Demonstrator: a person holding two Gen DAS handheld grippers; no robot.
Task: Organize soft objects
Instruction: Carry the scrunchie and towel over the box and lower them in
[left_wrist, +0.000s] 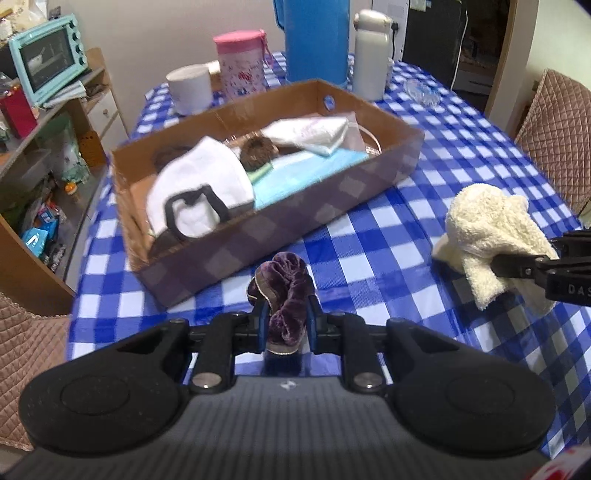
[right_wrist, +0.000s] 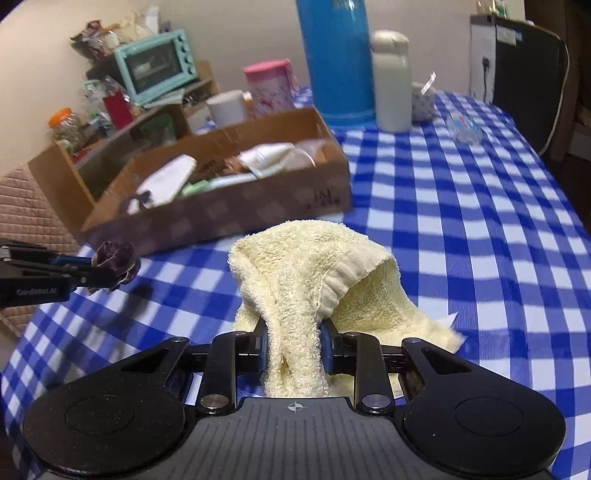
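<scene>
Two soft things are held up. In the left wrist view, the left hand-held gripper (left_wrist: 285, 325) squeezes a crinkly purple velvet scrunchie (left_wrist: 284, 291) above the checked table (left_wrist: 406, 229), near the cardboard box (left_wrist: 258, 229). In the right wrist view, the right hand-held gripper (right_wrist: 295, 347) pinches a fluffy cream towel (right_wrist: 314, 273).

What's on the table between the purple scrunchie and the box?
Nothing: only bare checked tablecloth lies between the purple scrunchie and the cardboard box, seen in the left wrist view.
</scene>
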